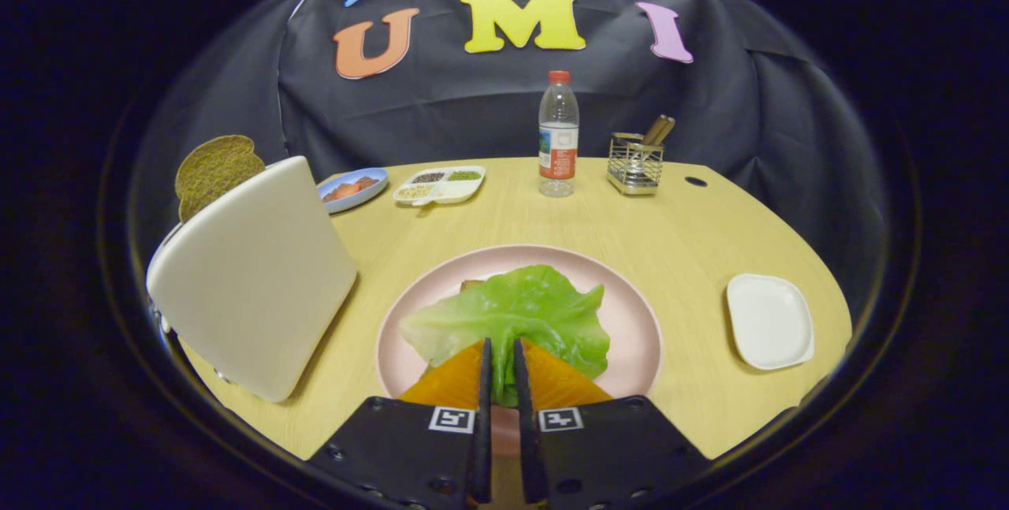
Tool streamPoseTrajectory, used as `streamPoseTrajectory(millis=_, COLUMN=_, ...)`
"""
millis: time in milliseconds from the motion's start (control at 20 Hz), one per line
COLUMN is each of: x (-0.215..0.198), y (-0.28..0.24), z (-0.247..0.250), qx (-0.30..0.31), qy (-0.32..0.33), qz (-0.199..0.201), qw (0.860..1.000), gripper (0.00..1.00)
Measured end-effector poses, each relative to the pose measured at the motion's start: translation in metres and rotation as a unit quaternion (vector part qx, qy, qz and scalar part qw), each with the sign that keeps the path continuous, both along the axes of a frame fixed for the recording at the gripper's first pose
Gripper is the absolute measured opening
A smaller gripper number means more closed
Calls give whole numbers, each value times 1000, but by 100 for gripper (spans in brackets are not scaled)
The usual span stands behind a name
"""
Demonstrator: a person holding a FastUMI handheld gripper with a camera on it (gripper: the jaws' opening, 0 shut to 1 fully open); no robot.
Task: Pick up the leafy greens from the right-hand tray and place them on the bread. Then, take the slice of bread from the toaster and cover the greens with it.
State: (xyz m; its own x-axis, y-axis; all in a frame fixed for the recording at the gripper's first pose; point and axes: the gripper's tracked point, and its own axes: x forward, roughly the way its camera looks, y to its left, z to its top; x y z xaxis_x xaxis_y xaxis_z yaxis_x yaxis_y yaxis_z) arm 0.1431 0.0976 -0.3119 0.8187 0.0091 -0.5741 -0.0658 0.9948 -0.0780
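A green lettuce leaf [520, 313] lies spread over the pink plate [638, 336] just ahead of the fingers. It covers the bread [471, 285], of which only a brown corner peeks out at the leaf's far left edge. My gripper [502, 346] is shut on the near edge of the leaf, with green showing in the narrow gap between the fingers. To the left stands a white toaster [252, 281] with a brown bread slice [214, 171] sticking up from its top.
A white square tray [769, 321] sits bare to the right of the plate. Along the table's far side stand a blue dish of food [352, 188], a white divided tray of seeds [440, 184], a water bottle [558, 135] and a wire utensil holder [635, 163].
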Motion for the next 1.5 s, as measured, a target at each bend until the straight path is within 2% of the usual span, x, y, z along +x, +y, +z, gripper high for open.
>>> streamPoseTrajectory(millis=350, x=-11, y=-5, z=15, qx=-13, qy=-6, qz=-15, qw=1000, gripper=98)
streamPoseTrajectory(millis=700, x=-34, y=8, z=101, qx=-36, qy=-68, qz=-54, qw=996, gripper=97)
streamPoseTrajectory(millis=900, x=-43, y=46, z=149, qx=-28, qy=-95, qz=-49, qw=994, gripper=98)
streamPoseTrajectory(millis=1200, x=-44, y=130, z=206, qx=18, qy=-150, qz=12, qw=988, gripper=97)
streamPoseTrajectory(millis=1500, x=-35, y=196, z=217, qx=22, qy=-169, qz=50, qw=984, gripper=97)
